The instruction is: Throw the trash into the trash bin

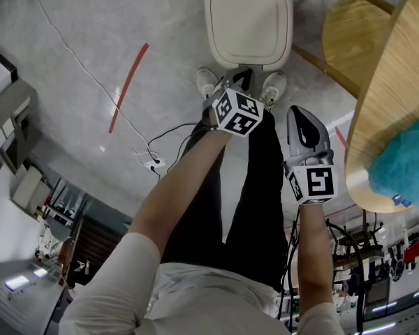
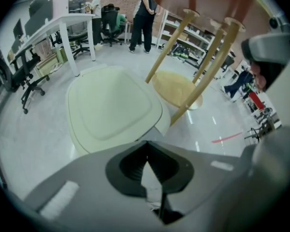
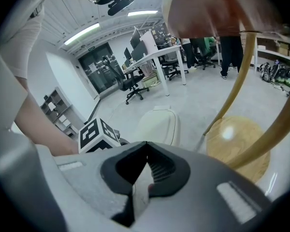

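While lid's shut, trash bin (image 1: 248, 21) contents hidden.
Left gripper (image 1: 241, 81) & right gripper (image 1: 300, 114): jaws pressed together, empty.

My feeds come in bright and even — ceiling light strips (image 3: 82, 34) show in the right gripper view, and they leave small white glints on the glossy grey floor (image 1: 70, 61) and a soft hotspot on the round wooden disc (image 3: 237, 149). Both gripper views bulge into a heavy fisheye with black corners, and a wooden leg (image 3: 238, 86) bows near the rim — whatever sits closest to the lens, like the tabletop underside (image 3: 217, 8), goes soft.
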